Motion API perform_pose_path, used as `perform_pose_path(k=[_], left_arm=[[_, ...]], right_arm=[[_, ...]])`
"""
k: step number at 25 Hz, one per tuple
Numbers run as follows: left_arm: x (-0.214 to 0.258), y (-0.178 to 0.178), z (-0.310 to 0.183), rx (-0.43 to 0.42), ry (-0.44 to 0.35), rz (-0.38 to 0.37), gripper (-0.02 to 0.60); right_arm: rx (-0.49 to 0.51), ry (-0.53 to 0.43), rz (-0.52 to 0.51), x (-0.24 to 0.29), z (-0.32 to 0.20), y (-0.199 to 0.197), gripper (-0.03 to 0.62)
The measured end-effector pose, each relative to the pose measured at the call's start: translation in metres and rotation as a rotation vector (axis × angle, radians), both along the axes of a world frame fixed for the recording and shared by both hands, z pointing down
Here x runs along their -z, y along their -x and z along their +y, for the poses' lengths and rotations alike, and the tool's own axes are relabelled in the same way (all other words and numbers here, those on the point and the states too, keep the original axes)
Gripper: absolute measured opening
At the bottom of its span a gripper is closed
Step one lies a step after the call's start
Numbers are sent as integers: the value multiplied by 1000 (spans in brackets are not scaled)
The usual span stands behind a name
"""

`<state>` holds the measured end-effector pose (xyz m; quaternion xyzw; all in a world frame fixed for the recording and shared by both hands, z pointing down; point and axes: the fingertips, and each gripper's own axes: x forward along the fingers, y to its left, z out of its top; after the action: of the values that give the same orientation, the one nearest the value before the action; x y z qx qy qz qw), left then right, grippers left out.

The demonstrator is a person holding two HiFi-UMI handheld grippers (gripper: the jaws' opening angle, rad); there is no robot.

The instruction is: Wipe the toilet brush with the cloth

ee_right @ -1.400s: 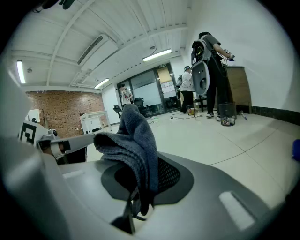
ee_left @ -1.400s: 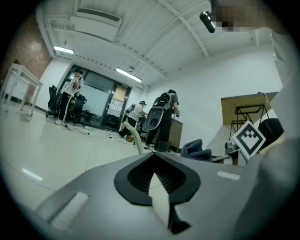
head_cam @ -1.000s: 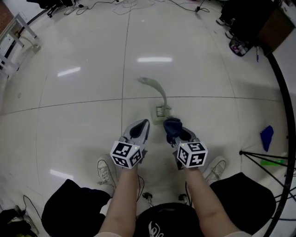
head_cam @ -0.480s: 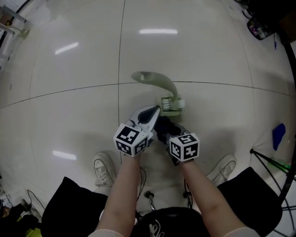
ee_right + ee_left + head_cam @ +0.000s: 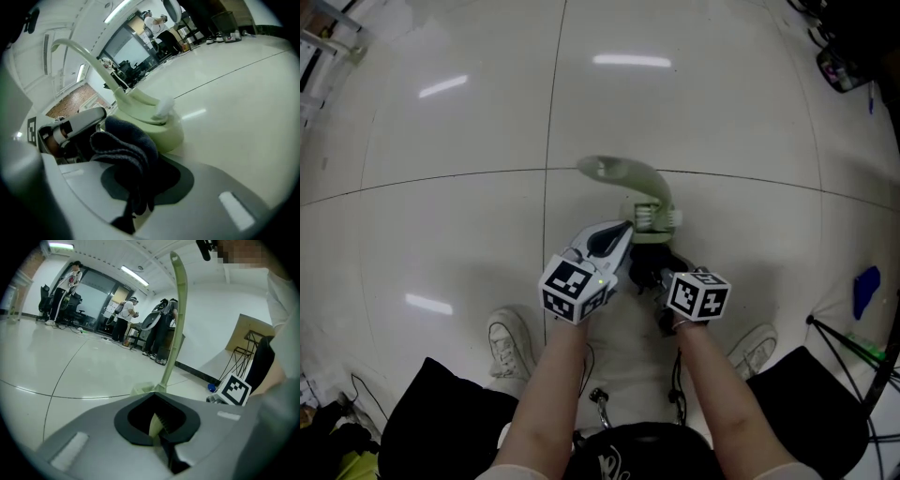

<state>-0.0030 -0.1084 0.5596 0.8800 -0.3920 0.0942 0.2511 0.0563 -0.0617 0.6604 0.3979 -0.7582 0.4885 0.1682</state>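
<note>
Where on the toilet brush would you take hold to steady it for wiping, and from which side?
Low on the toilet brush, near its base, from the person's left, as the left tool does. Its thin handle arches high and would likely lever; a low hold leaves it free for the cloth in the right tool.
</note>
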Motion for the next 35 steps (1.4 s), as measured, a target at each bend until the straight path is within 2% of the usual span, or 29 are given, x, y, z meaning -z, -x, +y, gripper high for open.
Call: perform_pose_path(k=[6, 11, 14, 17, 19, 24, 27, 29, 35], left_arm=[[-1, 2, 0, 7, -14, -17, 6], [-3, 3, 1, 54, 47, 2, 6], [-3, 2, 2, 63, 65, -36, 6], [7, -12, 4, 28, 25, -70, 6], [5, -20, 6, 15, 30, -68, 6], [-2, -24, 6, 34, 54, -45, 6], [-1, -25, 5, 32, 40, -40, 6], [-1, -25, 5, 29, 37, -41, 6], [1, -23, 6, 30, 27, -27, 5]], right_arm=[[-141, 34, 3, -4, -7, -50, 60], [-292, 33, 49, -1, -19, -102, 60], [-322, 3, 43, 6, -48, -114, 60], [-231, 21, -17, 10, -78, -99, 60], [-140, 31, -34, 12, -92, -85, 60], [92, 69, -14, 5, -101, -60, 60], [198, 40, 22, 2, -99, -54, 60], [230, 36, 22, -1, -94, -51, 60], [242, 90, -37, -6, -58, -50, 60]])
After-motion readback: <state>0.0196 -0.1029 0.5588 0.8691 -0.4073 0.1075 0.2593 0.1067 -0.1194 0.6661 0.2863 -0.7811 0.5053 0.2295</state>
